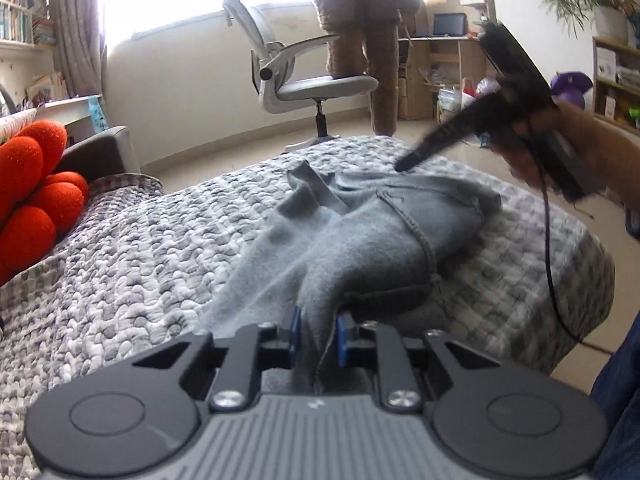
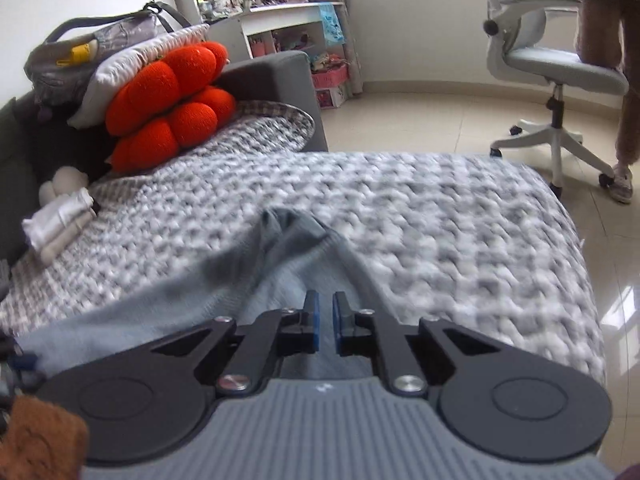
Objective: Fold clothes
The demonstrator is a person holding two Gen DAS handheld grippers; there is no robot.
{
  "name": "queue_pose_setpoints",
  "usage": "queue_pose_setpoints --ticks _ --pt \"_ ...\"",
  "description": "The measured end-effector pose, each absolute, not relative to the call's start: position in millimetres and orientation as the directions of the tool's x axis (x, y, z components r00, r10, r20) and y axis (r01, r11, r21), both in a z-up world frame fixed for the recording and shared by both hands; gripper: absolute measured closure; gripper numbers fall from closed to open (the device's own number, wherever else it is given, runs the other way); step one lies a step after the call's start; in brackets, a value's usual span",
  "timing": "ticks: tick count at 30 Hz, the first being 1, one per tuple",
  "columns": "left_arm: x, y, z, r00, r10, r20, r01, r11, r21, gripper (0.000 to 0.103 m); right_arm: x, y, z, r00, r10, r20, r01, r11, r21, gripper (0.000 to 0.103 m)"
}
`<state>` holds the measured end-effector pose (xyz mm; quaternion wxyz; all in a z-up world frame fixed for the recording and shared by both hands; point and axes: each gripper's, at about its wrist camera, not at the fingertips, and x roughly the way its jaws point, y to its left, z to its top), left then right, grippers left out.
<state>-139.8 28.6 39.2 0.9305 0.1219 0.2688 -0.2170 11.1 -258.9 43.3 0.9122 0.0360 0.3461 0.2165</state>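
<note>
A gray garment point(image 1: 360, 232) lies bunched up on a bed with a bumpy gray-and-white blanket point(image 1: 140, 248). The left hand-held gripper point(image 1: 318, 334) is clenched on a fold of the garment, with cloth squeezed between its blue pads point(image 1: 295, 330). The right hand-held gripper point(image 2: 324, 322) hangs just above the far part of the garment. Its jaws stand a little apart, with nothing between them, and the picture there is blurry.

A big red puffy cushion point(image 2: 172, 104) sits at the far left of the bed, next to a gray sofa arm point(image 2: 276, 72). Some folded white cloths point(image 2: 60, 220) lie near it, well apart from the garment. A gray bag point(image 2: 92, 44) rests on a pillow behind the cushion.

The garment lies close to the bed's right edge point(image 1: 592, 264). Past the bed's end there is bare tiled floor point(image 2: 420, 124). A white office chair point(image 1: 296, 76) stands on it, well away from the bed, and a person in brown clothes point(image 1: 368, 40) stands by the chair. The blanket between the garment and the cushion is wide and flat.
</note>
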Motion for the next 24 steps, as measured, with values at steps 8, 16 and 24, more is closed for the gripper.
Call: queue_pose_setpoints --ticks 8,16,24 --pt "-122.6 61.6 63.8 0.749 -0.385 -0.540 0.427 0.903 -0.052 0.088 6.1 -265.5 24.8 0.669 0.377 -0.641 -0.382 0.914 0.138 0.082" --pt "-113.8 75.2 87.3 0.773 -0.306 -0.556 0.383 0.923 0.024 0.097 3.0 -249.5 20.8 0.717 0.305 -0.627 -0.390 0.921 0.002 0.096" --pt "-89.0 94.4 103.1 0.813 -0.187 -0.552 0.268 0.961 0.070 0.099 6.6 -242.2 17.2 0.737 0.283 -0.613 -0.367 0.930 -0.011 0.095"
